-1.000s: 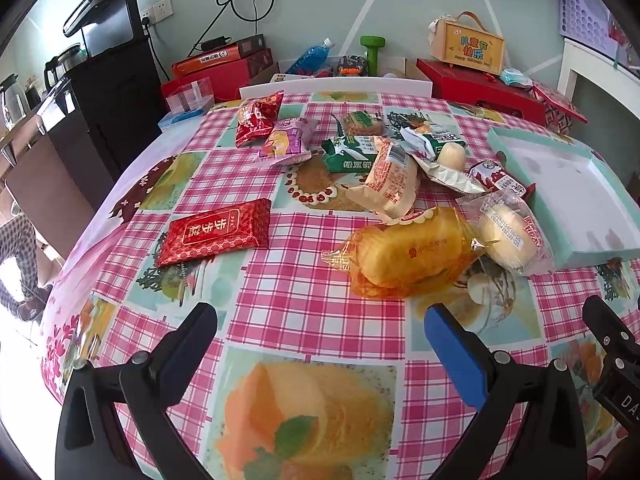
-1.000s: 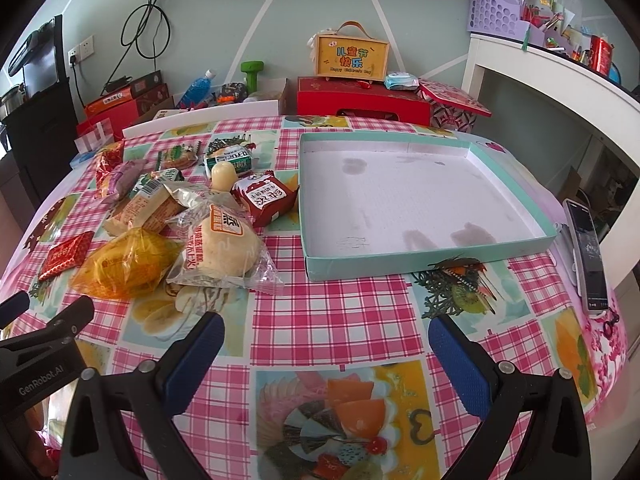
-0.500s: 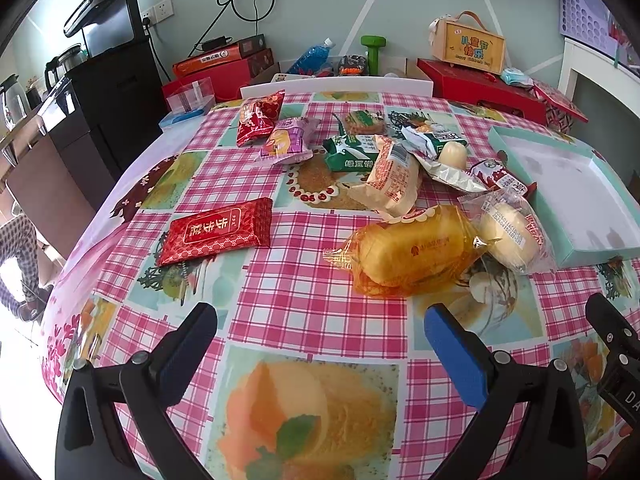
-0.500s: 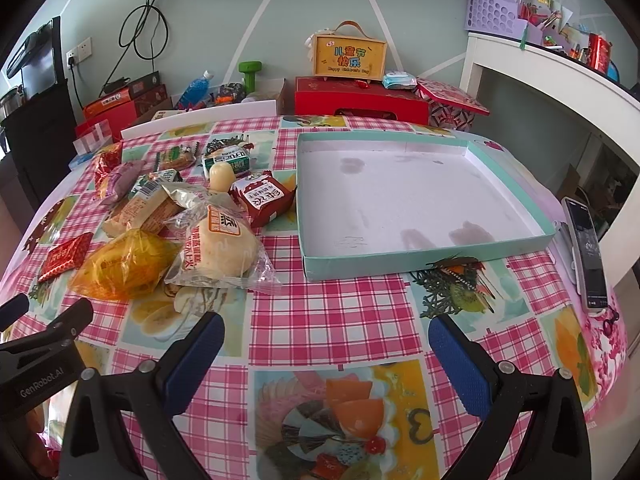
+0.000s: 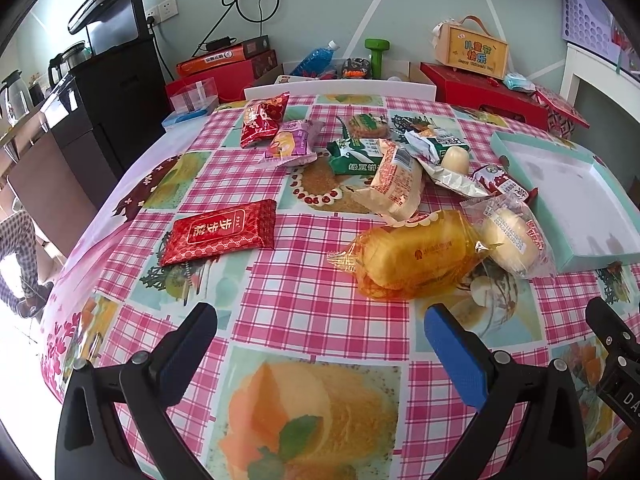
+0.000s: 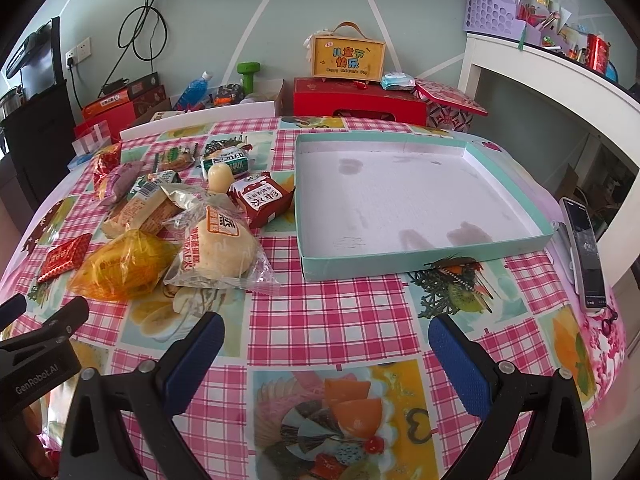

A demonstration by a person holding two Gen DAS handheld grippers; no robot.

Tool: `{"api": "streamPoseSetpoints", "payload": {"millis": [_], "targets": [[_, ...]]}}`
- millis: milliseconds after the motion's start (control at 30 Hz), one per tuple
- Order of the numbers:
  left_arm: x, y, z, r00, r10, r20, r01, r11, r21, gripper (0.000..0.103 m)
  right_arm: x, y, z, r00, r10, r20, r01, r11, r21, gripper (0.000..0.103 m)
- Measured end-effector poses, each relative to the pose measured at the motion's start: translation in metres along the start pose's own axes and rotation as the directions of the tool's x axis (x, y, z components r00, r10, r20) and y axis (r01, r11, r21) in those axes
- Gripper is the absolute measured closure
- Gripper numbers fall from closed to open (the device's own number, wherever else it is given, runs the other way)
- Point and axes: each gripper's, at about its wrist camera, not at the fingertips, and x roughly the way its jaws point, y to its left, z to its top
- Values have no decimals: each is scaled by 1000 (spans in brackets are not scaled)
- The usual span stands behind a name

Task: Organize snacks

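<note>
Both tongs, left and right, gape wide and empty above the checked surface, snacks heaped just left of the bare teal tray, the yellow-wrapped cake, probably bread, nearest.

Black tongs with blue fingertip pads; silver screws; white "GenRobot.AI" lettering

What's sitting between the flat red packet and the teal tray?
In the left wrist view, between the flat red packet and the teal tray lie the orange-wrapped bread and, beside the tray, the clear-bagged bun.
</note>
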Motion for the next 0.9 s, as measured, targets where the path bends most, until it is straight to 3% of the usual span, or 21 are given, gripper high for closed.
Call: {"api": "streamPoseSetpoints", "payload": {"millis": [667, 767, 900], "targets": [[-1, 1, 1, 1000, 0, 1, 0, 1000, 0, 0, -4, 0, 0, 1000, -4, 11, 4, 1000, 5, 0], [1, -1, 4, 999, -38, -11, 38, 999, 8, 0, -6, 1, 3, 1000, 11, 18, -11, 1000, 9, 0], [10, -4, 18, 992, -114, -59, 114, 993, -15, 0, -1, 6, 11, 996, 91, 14, -92, 995, 37, 0]]}}
